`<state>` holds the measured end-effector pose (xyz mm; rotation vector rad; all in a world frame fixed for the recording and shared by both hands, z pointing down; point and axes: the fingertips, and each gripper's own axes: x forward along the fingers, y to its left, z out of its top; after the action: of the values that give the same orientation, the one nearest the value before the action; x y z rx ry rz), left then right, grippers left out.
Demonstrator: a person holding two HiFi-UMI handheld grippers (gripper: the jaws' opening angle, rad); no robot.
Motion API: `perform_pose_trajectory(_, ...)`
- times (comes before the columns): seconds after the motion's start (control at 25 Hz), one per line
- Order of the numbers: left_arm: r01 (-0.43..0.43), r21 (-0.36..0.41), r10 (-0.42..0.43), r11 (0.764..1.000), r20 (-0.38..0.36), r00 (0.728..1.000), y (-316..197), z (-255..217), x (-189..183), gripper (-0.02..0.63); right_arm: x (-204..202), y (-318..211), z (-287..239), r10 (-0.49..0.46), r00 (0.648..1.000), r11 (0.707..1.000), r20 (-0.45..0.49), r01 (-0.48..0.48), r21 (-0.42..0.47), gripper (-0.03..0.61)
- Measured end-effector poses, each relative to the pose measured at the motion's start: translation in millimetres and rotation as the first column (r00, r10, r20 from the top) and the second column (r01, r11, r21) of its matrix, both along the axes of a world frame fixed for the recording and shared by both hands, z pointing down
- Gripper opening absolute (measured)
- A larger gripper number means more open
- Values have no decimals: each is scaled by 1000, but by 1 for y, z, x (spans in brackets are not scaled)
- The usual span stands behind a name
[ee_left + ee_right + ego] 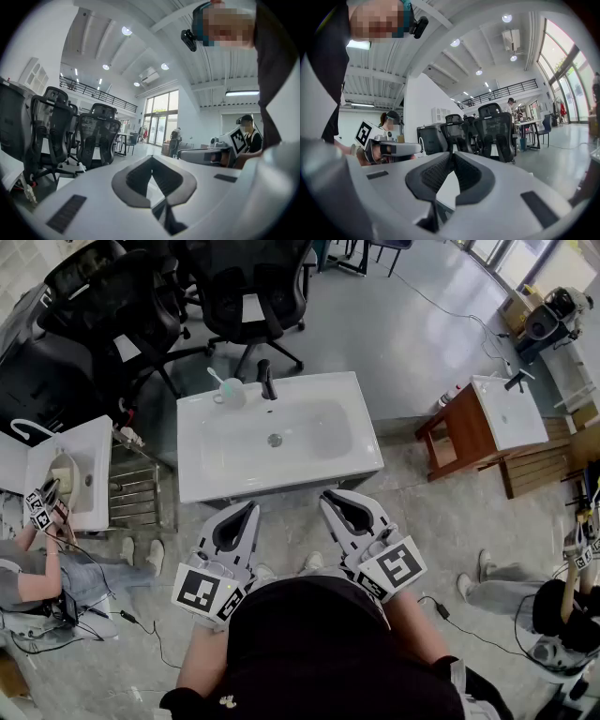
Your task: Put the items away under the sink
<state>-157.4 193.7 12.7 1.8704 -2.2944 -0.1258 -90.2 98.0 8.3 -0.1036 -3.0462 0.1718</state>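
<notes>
A white sink unit (202, 479) stands just ahead of me, with a black tap (268, 381) at its back rim. A pale cup holding a toothbrush (230, 392) sits beside the tap. The space under the sink is hidden from here. My left gripper (253, 507) and right gripper (325, 495) are held close to my chest, pointing at the sink's front edge. Both are shut, their tips touching with nothing between them. The left gripper (151, 159) and the right gripper (452, 154) show the same in their own views, looking out level across the room.
Black office chairs (248, 287) stand behind the sink. Another white sink (70, 474) is at the left, and a wooden stand with a basin (497, 413) at the right. People with grippers sit at the left (42, 568) and right (562, 615). Cables lie on the floor.
</notes>
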Motion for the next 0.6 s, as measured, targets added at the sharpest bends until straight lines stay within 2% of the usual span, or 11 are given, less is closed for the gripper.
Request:
perform_pose_trajectory(0.28, 21, -20, -20, 1000, 27, 999, -21, 3, 15, 21, 12, -22, 5, -14, 1000, 1000, 7, 14, -24, 49)
perform_pose_trajectory(0.44, 19, -24, -19, 1000, -8, 1000, -38, 7, 25, 21, 22, -41, 8, -27, 999, 998, 20, 28, -51, 49)
perform_pose_trajectory(0.6, 64, -32, -66, 997, -47, 997, -50, 16, 27, 21, 30, -61, 16, -37, 999, 996, 18, 38, -79, 49)
